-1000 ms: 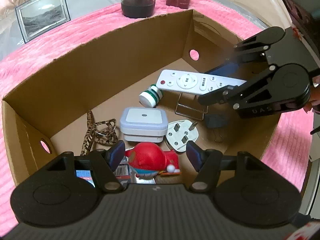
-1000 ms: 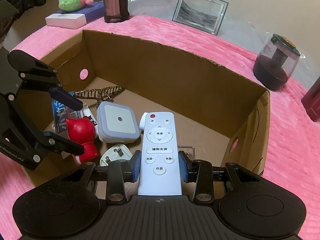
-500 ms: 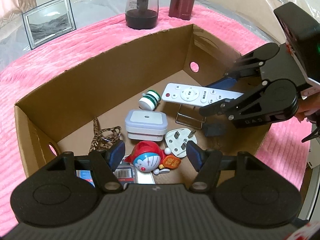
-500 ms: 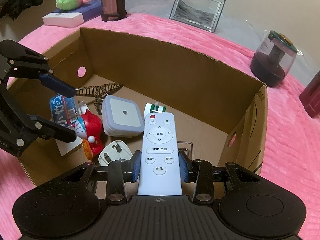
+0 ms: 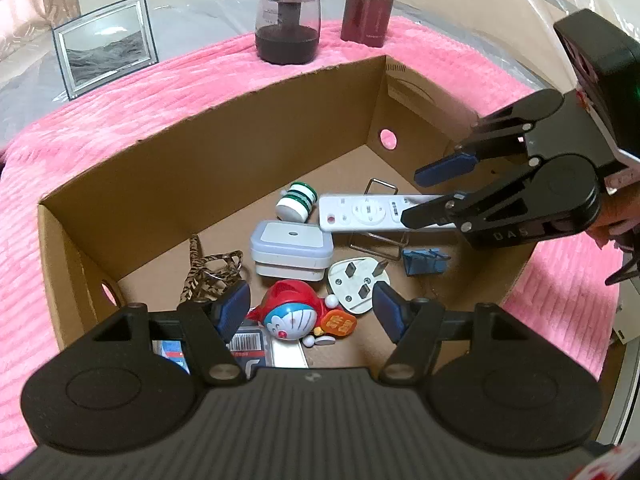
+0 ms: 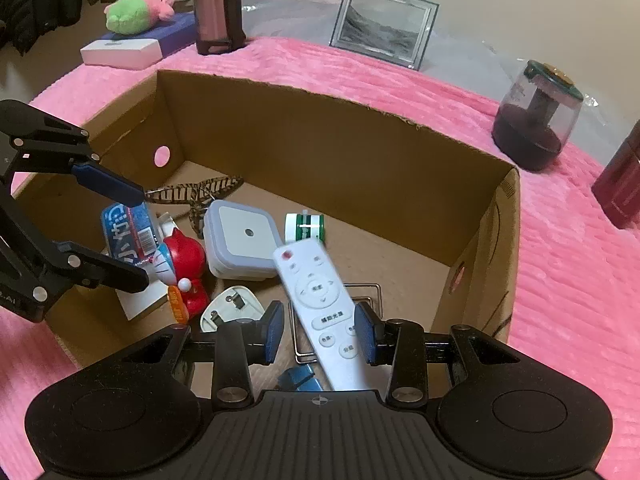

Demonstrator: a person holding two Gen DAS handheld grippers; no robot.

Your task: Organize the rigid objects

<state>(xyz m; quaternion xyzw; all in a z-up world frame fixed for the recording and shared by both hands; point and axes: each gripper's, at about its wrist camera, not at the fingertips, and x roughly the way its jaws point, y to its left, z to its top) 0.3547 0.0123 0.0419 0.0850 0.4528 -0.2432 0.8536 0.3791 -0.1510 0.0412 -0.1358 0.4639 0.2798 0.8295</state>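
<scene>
An open cardboard box (image 5: 224,148) (image 6: 320,136) sits on a pink blanket. Inside lie a white remote (image 5: 360,212) (image 6: 316,304), a grey-white square adapter (image 5: 290,248) (image 6: 240,240), a white plug (image 5: 358,284) (image 6: 230,308), a red Doraemon figure (image 5: 292,316) (image 6: 182,260), a green-white spool (image 5: 296,202) (image 6: 304,228), a blue clip (image 5: 424,260) and a patterned strap (image 5: 208,272). My right gripper (image 6: 318,330) (image 5: 424,192) is open above the remote, which looks blurred and tilted between the jaws. My left gripper (image 5: 312,308) (image 6: 136,236) is open and empty above the figure.
On the blanket behind the box stand a dark jar (image 5: 286,24) (image 6: 534,120), a maroon canister (image 5: 370,10) and a picture frame (image 5: 106,50) (image 6: 384,32). A wire stand (image 5: 380,216) lies under the remote. A plush toy (image 6: 138,6), a white box and a pink bottle sit far left.
My right gripper has opened and the remote has come free, tilting down into the box. My left gripper has risen away from the figure, still open.
</scene>
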